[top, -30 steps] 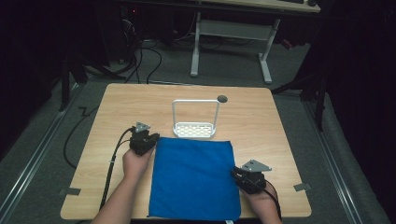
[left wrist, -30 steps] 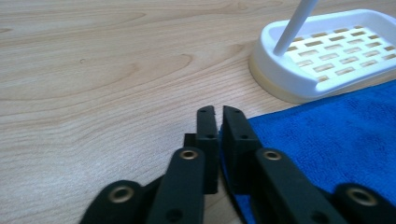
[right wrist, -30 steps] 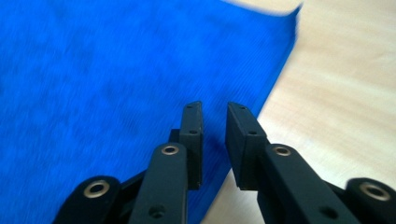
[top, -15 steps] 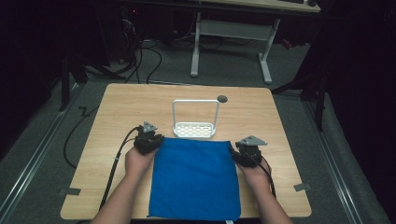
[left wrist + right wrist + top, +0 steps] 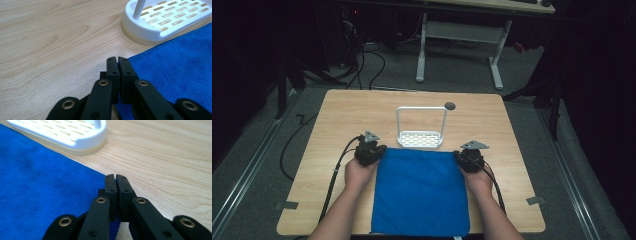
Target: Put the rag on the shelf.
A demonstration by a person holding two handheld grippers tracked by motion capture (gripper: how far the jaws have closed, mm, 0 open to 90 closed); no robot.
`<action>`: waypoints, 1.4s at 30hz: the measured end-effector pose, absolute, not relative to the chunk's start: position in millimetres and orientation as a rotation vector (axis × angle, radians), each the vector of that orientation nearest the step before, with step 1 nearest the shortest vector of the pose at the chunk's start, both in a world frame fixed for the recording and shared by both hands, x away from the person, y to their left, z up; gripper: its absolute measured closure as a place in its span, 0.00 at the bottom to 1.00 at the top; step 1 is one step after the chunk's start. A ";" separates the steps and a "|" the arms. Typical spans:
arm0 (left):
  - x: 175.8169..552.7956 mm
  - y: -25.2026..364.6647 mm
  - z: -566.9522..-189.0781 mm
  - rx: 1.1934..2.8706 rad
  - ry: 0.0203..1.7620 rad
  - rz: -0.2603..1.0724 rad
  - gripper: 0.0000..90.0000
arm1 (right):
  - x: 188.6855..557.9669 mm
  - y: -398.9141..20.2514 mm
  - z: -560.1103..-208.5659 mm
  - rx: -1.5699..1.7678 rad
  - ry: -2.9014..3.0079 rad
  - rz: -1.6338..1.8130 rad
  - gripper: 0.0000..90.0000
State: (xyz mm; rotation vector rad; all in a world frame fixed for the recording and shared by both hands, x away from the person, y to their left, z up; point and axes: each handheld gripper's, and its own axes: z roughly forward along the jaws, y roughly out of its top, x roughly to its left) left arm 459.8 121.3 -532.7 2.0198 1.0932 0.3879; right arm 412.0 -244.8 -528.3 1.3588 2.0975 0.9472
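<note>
On the near half of the tabletop (image 5: 337, 115) lies a blue cloth (image 5: 421, 192), spread flat, its near edge at the tabletop's near edge. Each far corner of the cloth sits in a gripper. At the far left corner the left gripper (image 5: 371, 153) has just been closing; in the left gripper view its jaws stand pressed together on the cloth's corner (image 5: 160, 70), with blue fabric showing beneath them. At the far right corner the right gripper (image 5: 471, 160) has likewise just been closing, and in the right gripper view its jaws meet on the cloth's edge (image 5: 47, 182), a scrap of blue visible under them. Just beyond the cloth's far edge stands a white slotted rack (image 5: 421, 139) with a tall loop handle, its base touching or nearly touching the cloth. Farther back, a small dark hole (image 5: 450, 105) marks the wood.
</note>
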 end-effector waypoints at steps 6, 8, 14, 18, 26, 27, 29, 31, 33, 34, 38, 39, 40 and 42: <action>450.2 129.6 -526.3 1.933 1.071 0.405 0.98 | 391.5 -240.5 -510.1 1.242 2.036 1.059 0.99; 445.4 132.4 -522.1 1.904 1.064 0.415 0.98 | 388.0 -240.5 -508.8 1.225 2.025 1.069 0.99; 425.2 130.3 -507.8 1.851 1.027 0.463 0.98 | 375.7 -245.9 -506.7 1.224 1.985 1.146 0.99; 411.7 128.1 -498.5 1.818 1.003 0.486 0.98 | 368.8 -251.7 -502.8 1.215 1.964 1.188 0.99; 390.9 129.7 -478.8 1.753 0.969 0.514 0.98 | 359.4 -251.3 -481.9 1.150 1.923 1.294 0.99; 388.8 129.9 -475.9 1.744 0.961 0.523 0.98 | 358.0 -250.8 -479.1 1.142 1.919 1.308 0.99; 385.4 130.3 -469.8 1.727 0.947 0.537 0.98 | 355.2 -249.4 -473.9 1.122 1.914 1.322 0.99; 381.4 131.4 -461.4 1.705 0.926 0.554 0.98 | 351.9 -247.9 -469.4 1.110 1.904 1.338 0.99; 378.0 132.2 -455.7 1.688 0.910 0.563 0.98 | 349.7 -246.6 -465.2 1.091 1.899 1.348 0.99; 378.0 132.2 -455.7 1.688 0.910 0.563 0.98 | 349.7 -246.6 -465.2 1.091 1.899 1.348 0.99; 371.6 132.1 -444.7 1.671 0.875 0.591 0.98 | 344.8 -245.0 -455.8 1.069 1.876 1.368 0.99; 369.7 132.1 -441.6 1.664 0.867 0.595 0.98 | 343.7 -245.2 -453.0 1.058 1.869 1.375 0.99; 367.9 132.2 -438.5 1.657 0.857 0.606 0.98 | 341.9 -245.3 -449.5 1.053 1.854 1.391 0.99; 365.5 132.8 -434.5 1.649 0.850 0.620 0.98 | 338.9 -246.3 -443.5 1.043 1.836 1.412 0.99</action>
